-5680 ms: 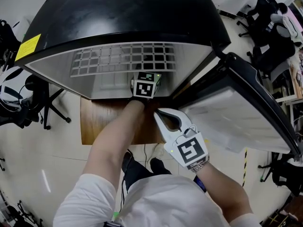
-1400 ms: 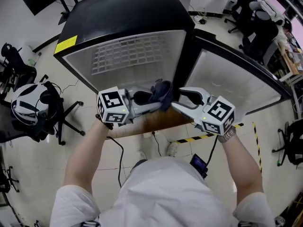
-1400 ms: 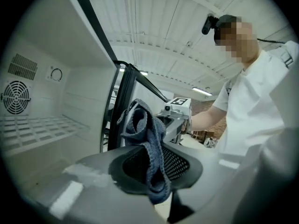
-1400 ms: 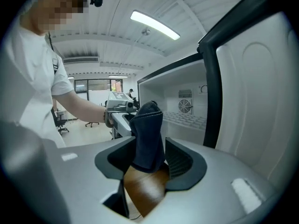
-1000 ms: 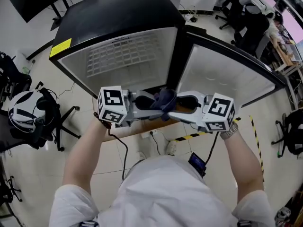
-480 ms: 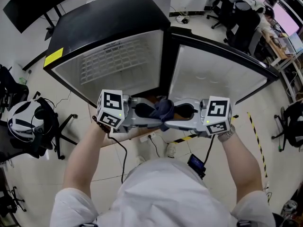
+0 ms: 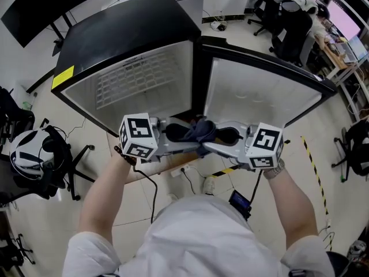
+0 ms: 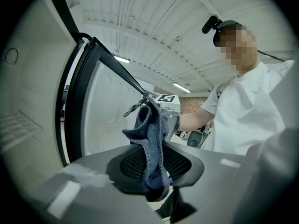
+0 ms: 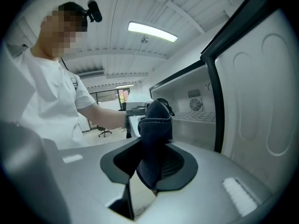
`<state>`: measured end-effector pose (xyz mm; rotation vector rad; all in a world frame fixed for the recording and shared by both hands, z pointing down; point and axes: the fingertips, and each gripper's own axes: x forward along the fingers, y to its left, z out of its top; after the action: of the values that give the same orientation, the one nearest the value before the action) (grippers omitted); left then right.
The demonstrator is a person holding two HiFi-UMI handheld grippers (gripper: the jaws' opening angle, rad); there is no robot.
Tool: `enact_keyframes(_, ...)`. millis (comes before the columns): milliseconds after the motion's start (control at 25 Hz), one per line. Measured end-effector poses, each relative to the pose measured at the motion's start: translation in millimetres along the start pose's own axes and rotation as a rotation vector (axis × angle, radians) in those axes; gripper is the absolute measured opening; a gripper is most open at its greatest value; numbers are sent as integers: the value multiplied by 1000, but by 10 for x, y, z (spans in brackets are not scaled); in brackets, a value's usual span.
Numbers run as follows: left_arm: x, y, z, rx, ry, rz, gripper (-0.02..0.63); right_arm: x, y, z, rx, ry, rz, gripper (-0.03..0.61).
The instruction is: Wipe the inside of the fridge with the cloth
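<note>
Cloth [image 7: 197, 130] looks soft, limp; pinch its bunched middle. Right gripper [image 9: 152, 164] jaws, just closing, clamp it. Left gripper [image 8: 156, 174] jaws, at its 9 o'clock, just opening, stand slack around it.

The fridge [image 7: 127, 33] is seen from above, standing open. Its outer shell is black, and a yellow label [image 7: 62, 77] is fixed at the top's left front corner. The inside is lined in white, and a white wire shelf [image 7: 138, 79] is set level across the cavity. The door [image 7: 259, 97] is swung wide to the fridge's right, its white moulded inner face turned outward within a black frame.

The cloth [image 7: 199, 130] is dark blue with a coarse, knitted look. It is bunched into a folded, crumpled wad and is held off the floor, just in front of the fridge's lower front edge, near the hinge side.
</note>
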<state>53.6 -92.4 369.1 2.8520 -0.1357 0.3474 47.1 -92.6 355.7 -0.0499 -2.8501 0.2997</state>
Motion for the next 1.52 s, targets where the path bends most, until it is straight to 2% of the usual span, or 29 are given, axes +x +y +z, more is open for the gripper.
enact_keyframes(320,-55,426,93,56,-74,247,173,-125,-357,158,-99,-41,-262,94)
enact_keyframes(600,-134,723,159,87,-171,490,176,-218,-573,345,-172,-79,-451,94)
enact_keyframes(880,-228,952,174,116,-198,739,176,-332,-732,592,-227,-154,-660,94)
enact_keyframes(1000,-209,1012,90,97,-174,805,176,-396,-766,716,-229,-197,-724,94)
enact_keyframes(1240,-108,1126,-118,53,-137,898,176,-431,-771,978,-243,-263,-788,94)
enact_keyframes(1520,80,1354,-277,1,-93,966,176,-395,-832,1232,-249,-290,-868,94)
